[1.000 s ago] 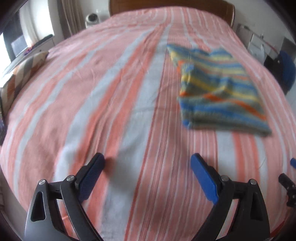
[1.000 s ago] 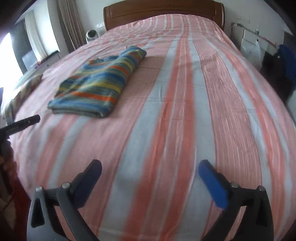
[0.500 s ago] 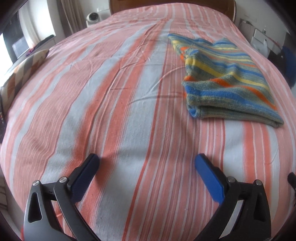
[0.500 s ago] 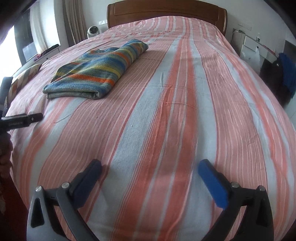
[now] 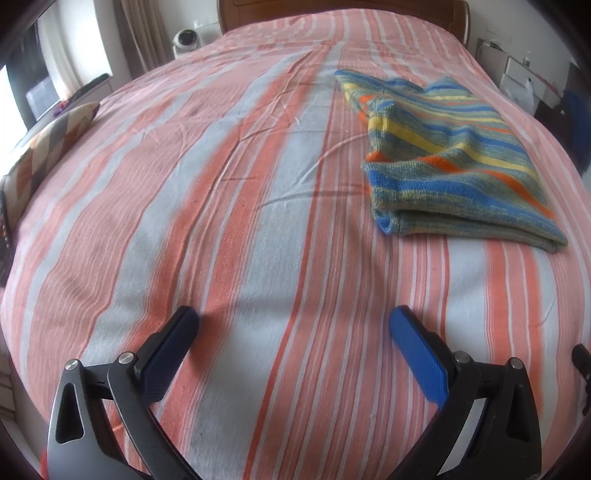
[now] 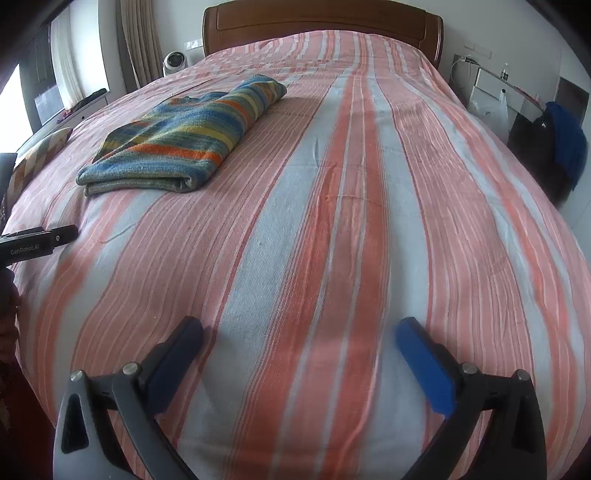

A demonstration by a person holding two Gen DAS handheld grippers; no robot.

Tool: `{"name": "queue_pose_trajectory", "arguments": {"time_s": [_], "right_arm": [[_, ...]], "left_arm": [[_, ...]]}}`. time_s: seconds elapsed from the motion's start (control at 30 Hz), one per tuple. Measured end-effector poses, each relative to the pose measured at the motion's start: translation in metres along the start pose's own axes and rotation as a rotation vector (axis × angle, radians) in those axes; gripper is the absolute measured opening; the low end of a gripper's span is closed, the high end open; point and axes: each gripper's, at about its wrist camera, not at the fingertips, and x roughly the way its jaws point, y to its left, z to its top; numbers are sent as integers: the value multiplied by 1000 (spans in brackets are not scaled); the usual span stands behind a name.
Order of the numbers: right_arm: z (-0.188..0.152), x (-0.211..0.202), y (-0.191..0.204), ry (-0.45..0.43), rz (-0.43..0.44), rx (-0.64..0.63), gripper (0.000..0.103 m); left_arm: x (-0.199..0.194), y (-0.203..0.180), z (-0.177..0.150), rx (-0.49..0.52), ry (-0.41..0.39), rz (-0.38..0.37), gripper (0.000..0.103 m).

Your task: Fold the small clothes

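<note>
— Lying folded on the bed (image 5: 258, 240), the striped sweater (image 5: 454, 162) sits ahead-right of the left hand-held gripper (image 5: 293, 321).
— Both spread, empty; right hand-held gripper (image 6: 299, 330) sees it ahead-left.

We see a bed (image 6: 369, 221) under a spread striped salmon, orange and pale blue, with a brown wooden headboard (image 6: 321, 22) at twelve o'clock. At eleven o'clock a small white round appliance (image 6: 174, 62) stands beside beige curtains (image 6: 138, 40). At nine o'clock a diamond-patterned cushion (image 5: 55, 136) lies at the bed's edge. At two o'clock, dark and blue clothing (image 6: 554, 147) hangs off the bed.
</note>
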Motion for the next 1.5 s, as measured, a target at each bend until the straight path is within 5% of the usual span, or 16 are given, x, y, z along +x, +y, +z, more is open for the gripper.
{"name": "queue_pose_trajectory", "arguments": {"time_s": [0.1, 0.23, 0.37, 0.47, 0.57, 0.67, 0.73, 0.77, 0.8, 0.83, 1.0, 1.27, 1.33, 1.37, 1.4, 1.5], "right_arm": [[4, 2, 1, 40, -6, -8, 103], [30, -12, -10, 54, 50, 29, 102], [91, -11, -25, -44, 272, 139, 102], [140, 23, -31, -37, 461, 241, 101], [175, 64, -22, 20, 532, 246, 73], [199, 112, -8, 91, 540, 257, 68], [207, 132, -4, 98, 582, 300, 63], [209, 141, 0, 106, 610, 325, 59], [213, 147, 6, 120, 573, 311, 43], [215, 147, 18, 119, 482, 242, 33], [203, 97, 111, -90, 39, -324, 22], [217, 23, 113, -332, 77, -278, 22], [228, 18, 105, -349, 92, -230, 22], [234, 21, 97, -338, 103, -199, 23], [242, 29, 89, -310, 116, -159, 32], [242, 51, 47, -226, 65, -25, 90]], "left_arm": [[-6, 5, 11, 10, 59, -46, 102], [-29, 32, 55, -110, -24, -321, 102], [-1, 24, 119, -150, 69, -521, 102], [43, 5, 149, -87, 142, -480, 102], [76, -9, 166, -72, 208, -445, 101], [88, -20, 176, -20, 214, -407, 101], [92, -29, 175, 24, 215, -350, 88], [92, -33, 173, 46, 201, -324, 65], [90, -37, 171, 56, 192, -341, 31], [89, -42, 169, 52, 199, -383, 24], [64, -48, 171, 72, 92, -303, 16], [-18, -27, 195, 29, -109, -327, 18], [-11, -34, 203, 23, -105, -294, 37], [-1, -36, 204, 31, -87, -254, 61], [7, -37, 201, 35, -75, -215, 75], [7, -23, 171, 18, -75, -156, 76]]}}
